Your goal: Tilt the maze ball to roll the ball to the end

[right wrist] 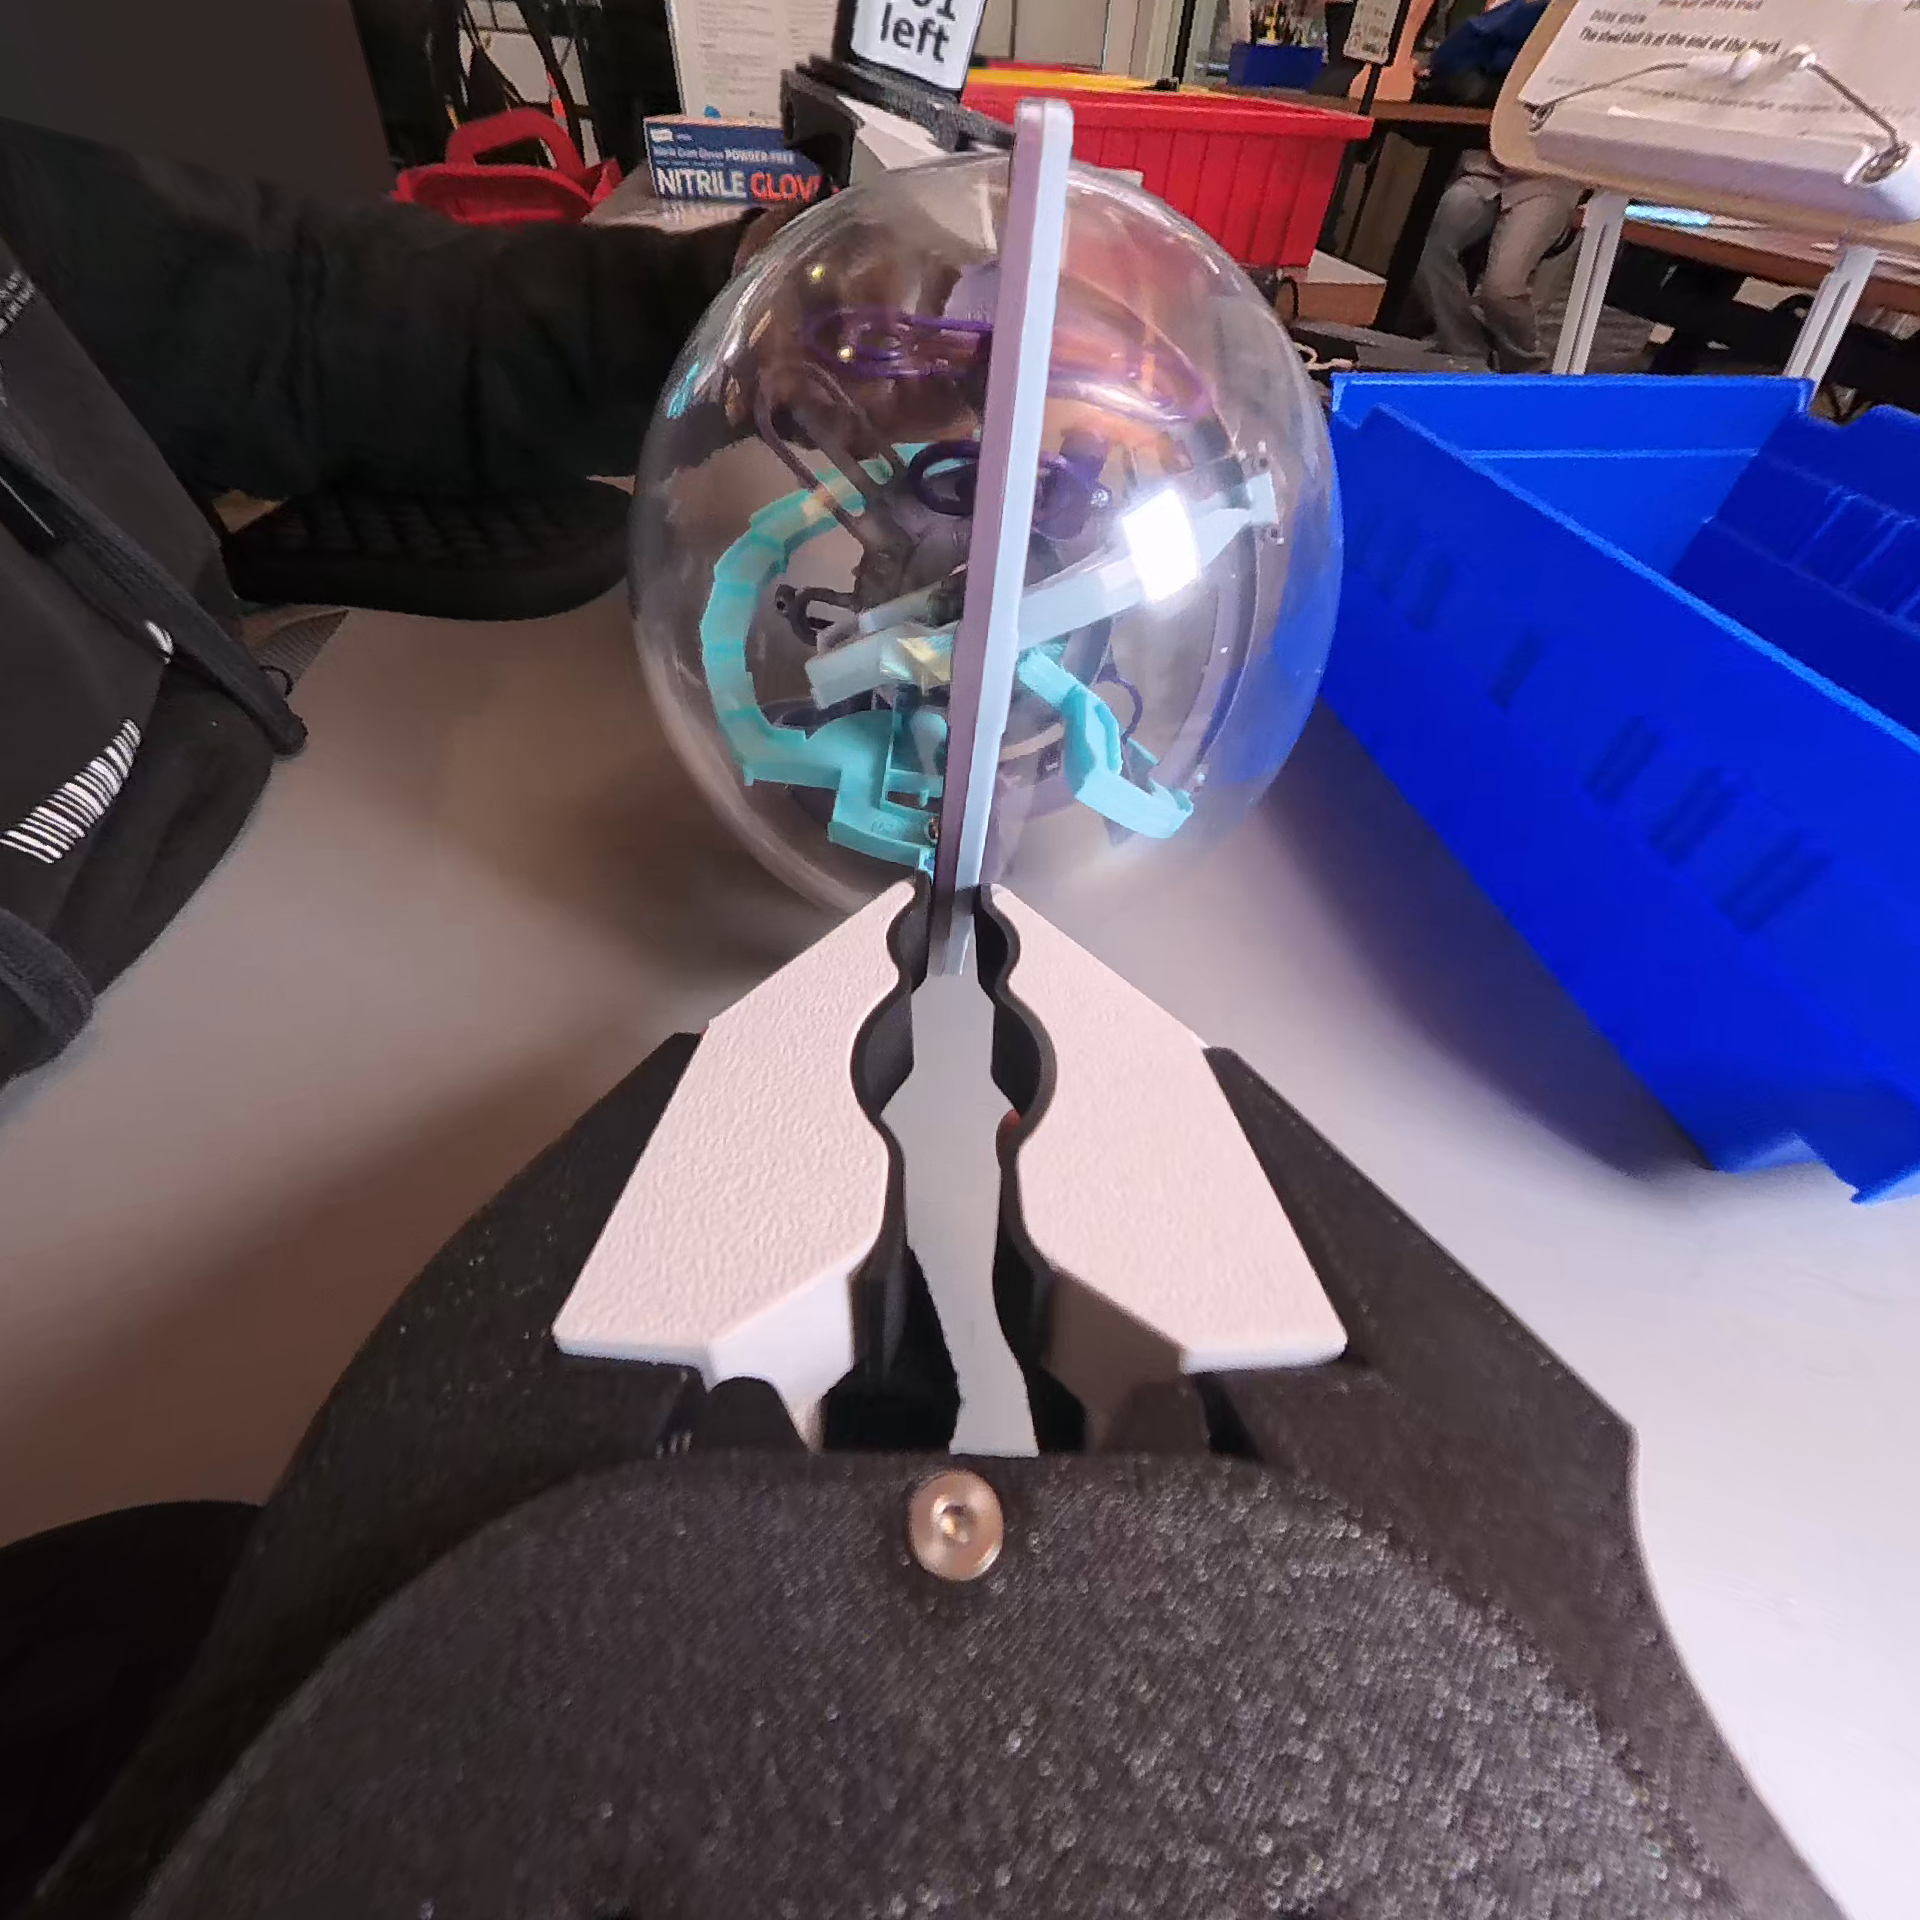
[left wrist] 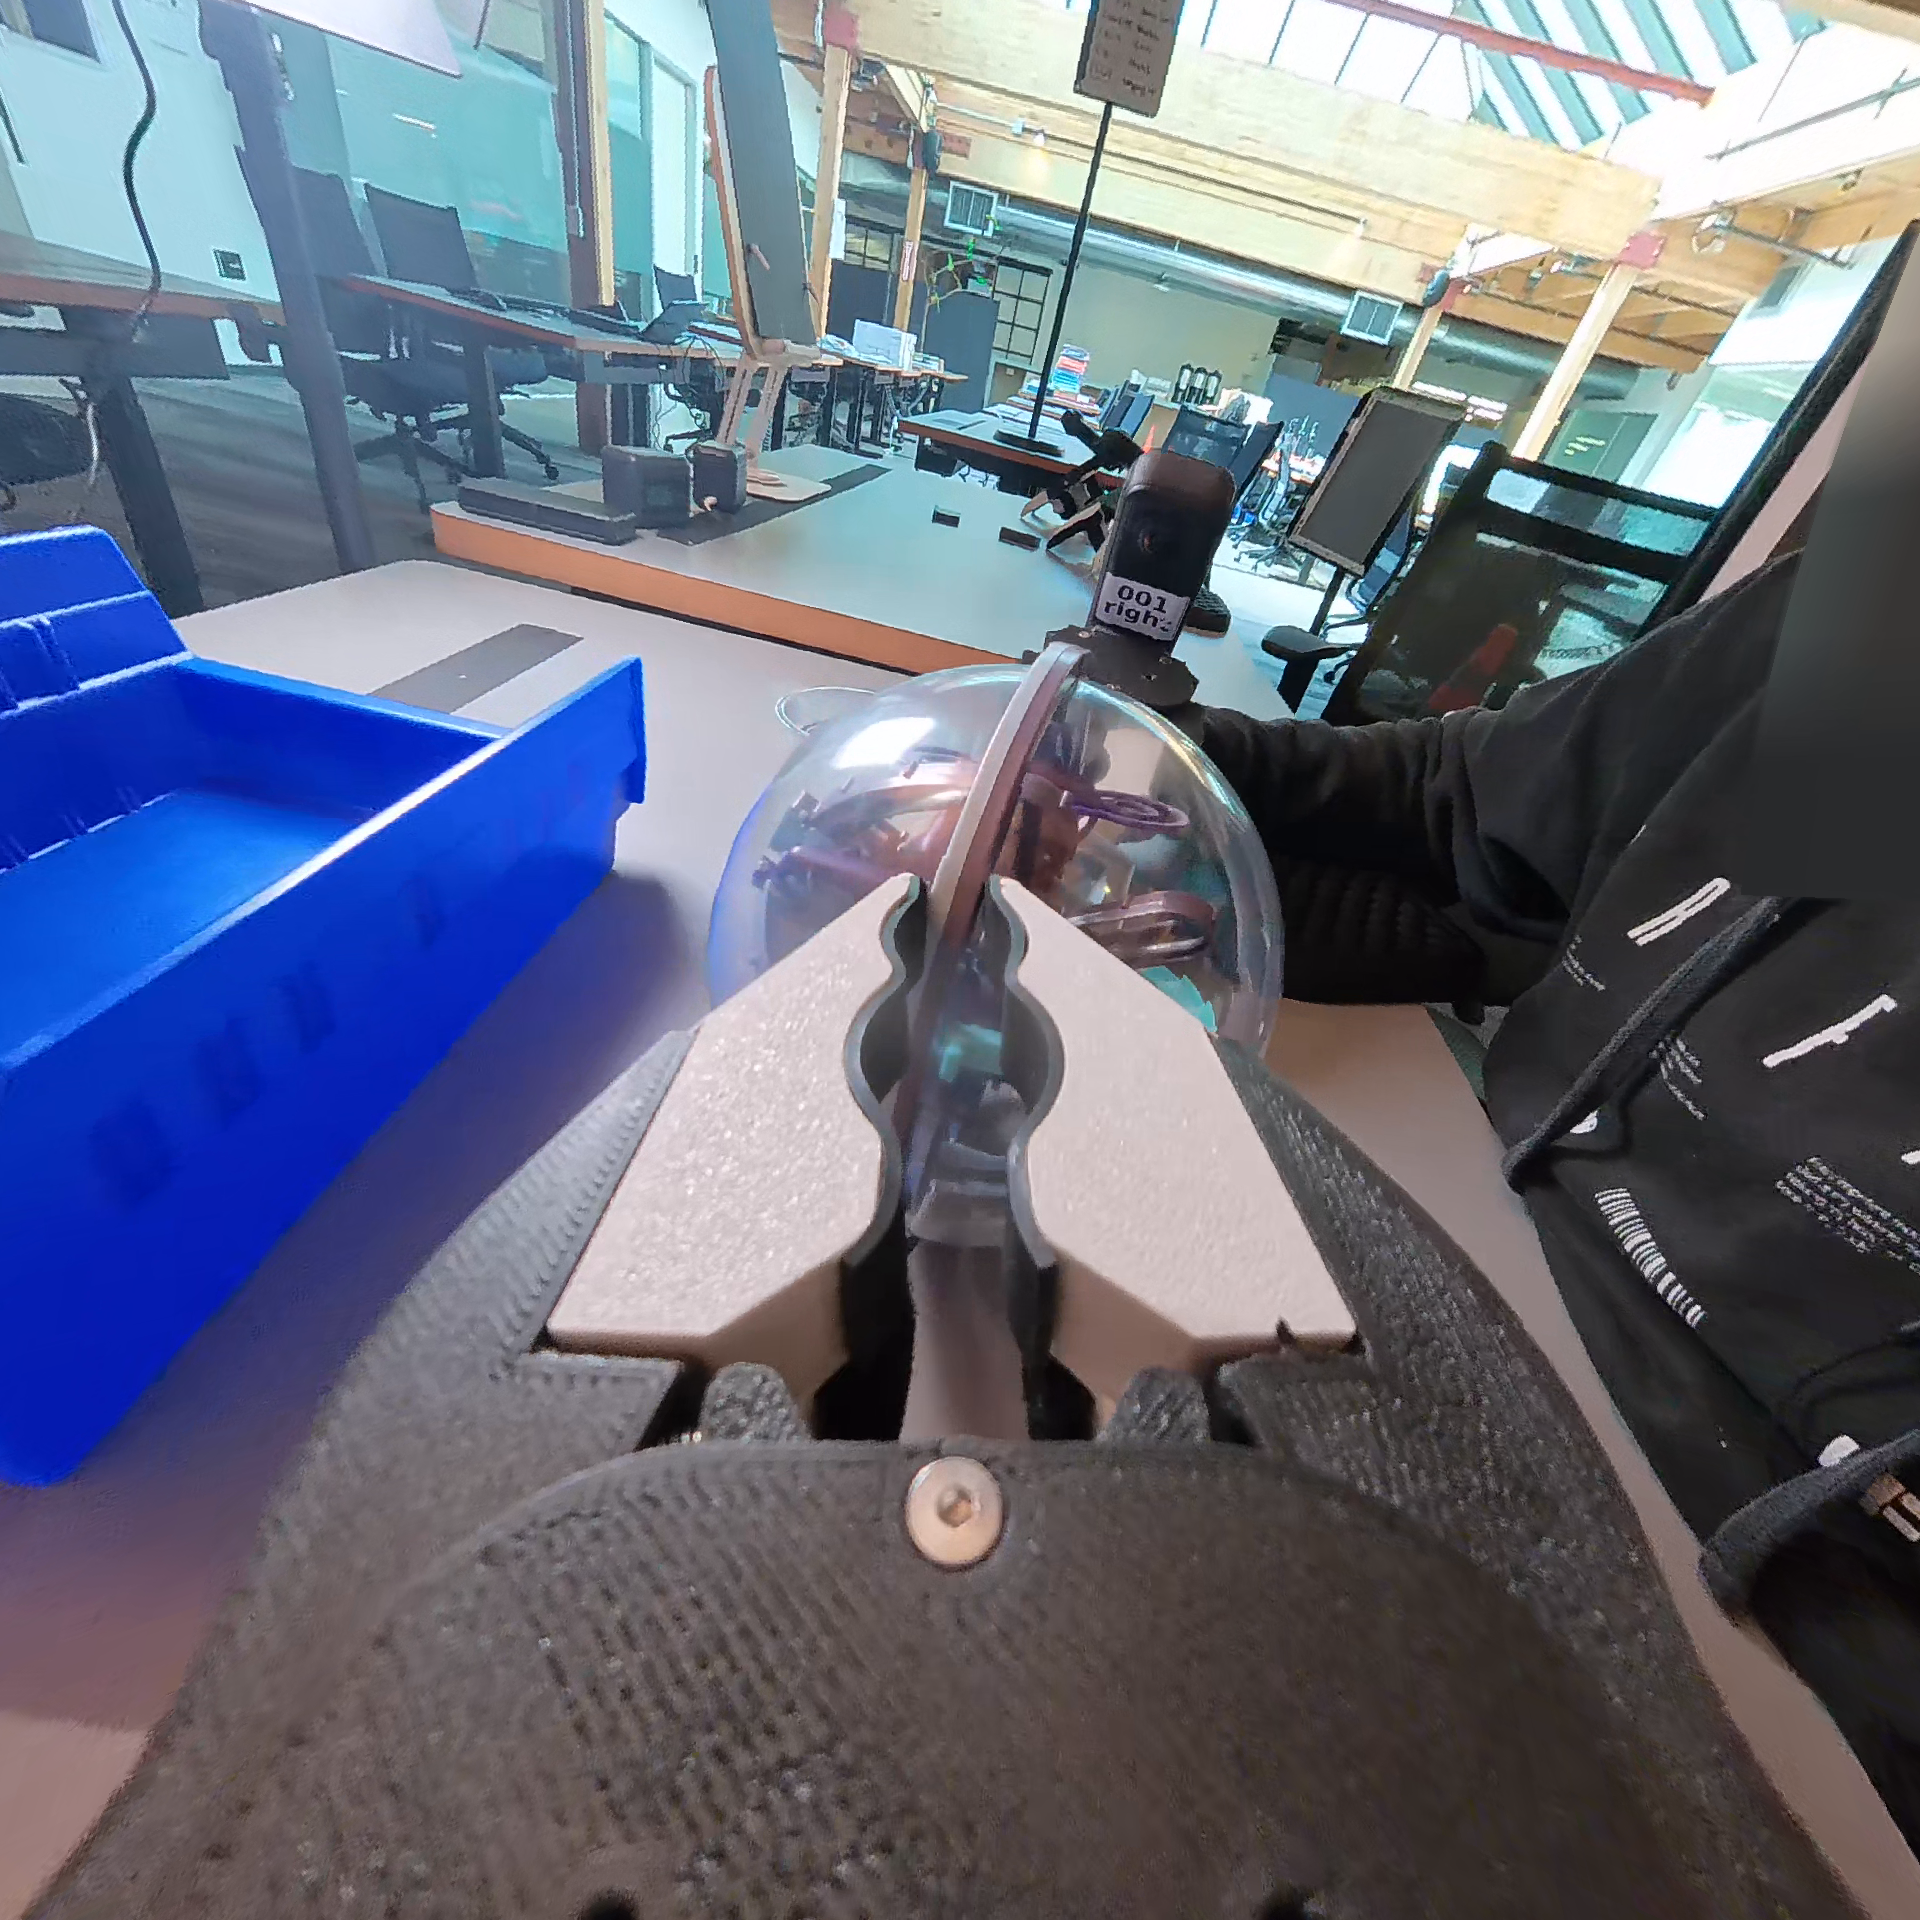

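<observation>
Both pairs of jaws are clamped on the flat ring that girdles the maze ball (right wrist: 987, 520). The right gripper (right wrist: 954, 914) pinches the ring's near edge at the very tips of its jaws, the ring standing almost upright between them. The left gripper (left wrist: 954, 904) grips the opposite side of the same ring, which runs deeper into its jaws and leans a little to the right.

The ball is a clear sphere with teal, purple and pale grey tracks twisting inside. It sits low over the pale counter (right wrist: 468, 935), held between the two grippers; whether its underside touches the counter I cannot tell. The small ball that runs the tracks I cannot pick out.

Just beside the sphere lies a blue bin (left wrist: 260, 935), to its left in the left wrist view, to its right in the right wrist view (right wrist: 1621, 727). A person in a black hooded top (left wrist: 1662, 1091) stands at the counter's other side, one sleeve (right wrist: 416, 343) reaching in behind the sphere.

Farther off, beyond the sphere in the right wrist view, are a red bin (right wrist: 1195, 156) and a box of gloves (right wrist: 727, 161). In the left wrist view, desks and office chairs stretch away under timber beams.
</observation>
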Tool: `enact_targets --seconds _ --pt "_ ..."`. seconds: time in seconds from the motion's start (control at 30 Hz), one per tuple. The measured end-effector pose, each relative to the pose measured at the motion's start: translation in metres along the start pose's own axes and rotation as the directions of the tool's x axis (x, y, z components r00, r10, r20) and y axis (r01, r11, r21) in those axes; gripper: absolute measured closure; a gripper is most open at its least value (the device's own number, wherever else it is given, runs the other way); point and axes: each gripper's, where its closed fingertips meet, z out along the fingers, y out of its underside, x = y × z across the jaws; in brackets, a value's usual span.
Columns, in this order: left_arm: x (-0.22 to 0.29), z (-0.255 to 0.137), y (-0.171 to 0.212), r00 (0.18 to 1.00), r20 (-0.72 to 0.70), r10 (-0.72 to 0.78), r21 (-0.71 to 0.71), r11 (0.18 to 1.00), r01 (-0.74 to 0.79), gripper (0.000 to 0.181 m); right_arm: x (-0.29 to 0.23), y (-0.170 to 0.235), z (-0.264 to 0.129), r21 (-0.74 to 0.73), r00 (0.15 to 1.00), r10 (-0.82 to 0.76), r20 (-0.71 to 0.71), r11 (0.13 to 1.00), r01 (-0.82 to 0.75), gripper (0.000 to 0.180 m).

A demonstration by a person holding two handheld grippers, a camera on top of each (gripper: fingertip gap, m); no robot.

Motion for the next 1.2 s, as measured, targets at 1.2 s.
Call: enact_targets --seconds 1.2 --pt "-0.044 -0.005 0.007 0.983 0.027 -0.181 0.121 0.977 0.176 0.172 0.014 -0.014 0.002 0.054 0.993 0.091 -0.08 0.995 -0.087 0.174"
